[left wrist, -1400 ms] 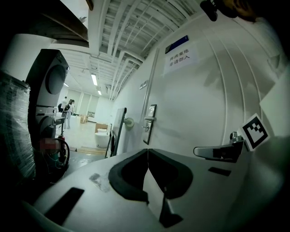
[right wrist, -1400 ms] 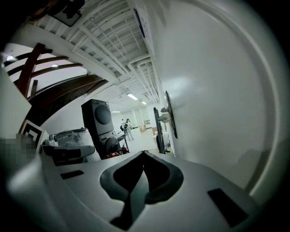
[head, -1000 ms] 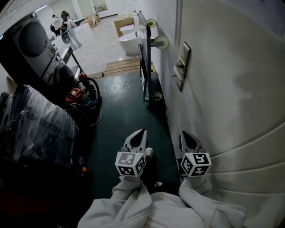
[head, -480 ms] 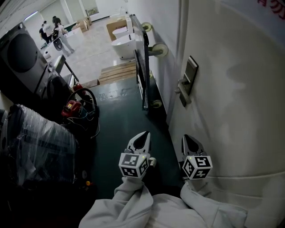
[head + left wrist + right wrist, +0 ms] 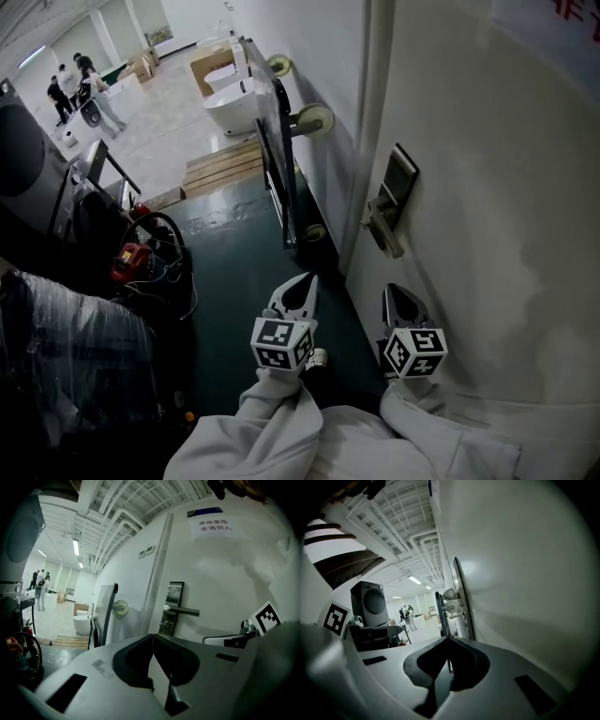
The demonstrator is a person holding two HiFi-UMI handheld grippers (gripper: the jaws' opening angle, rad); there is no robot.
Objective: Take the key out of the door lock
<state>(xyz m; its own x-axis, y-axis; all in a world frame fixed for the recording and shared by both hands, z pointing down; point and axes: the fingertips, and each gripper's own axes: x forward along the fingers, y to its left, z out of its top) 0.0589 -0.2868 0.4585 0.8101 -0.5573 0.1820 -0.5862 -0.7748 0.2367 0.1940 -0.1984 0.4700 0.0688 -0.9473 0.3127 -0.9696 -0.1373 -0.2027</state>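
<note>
**Both claws shut and empty, short of the lock**

The left gripper [image 5: 302, 284] and the right gripper [image 5: 394, 294] hang low over the dark floor [image 5: 244, 272], each with its jaws pressed together on nothing; the white door [image 5: 497, 244] stands just beside the right gripper; its lock plate [image 5: 401, 186] and lever [image 5: 382, 234] sit ahead, apart from both; a small stub [image 5: 163, 626] under the lever may be the key, too small to tell.

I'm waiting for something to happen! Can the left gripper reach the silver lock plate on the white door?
Probably yes, once moved closer: nothing stands between the left gripper and the silver lock plate, but the gripper is apart from it, jaws shut.
</note>
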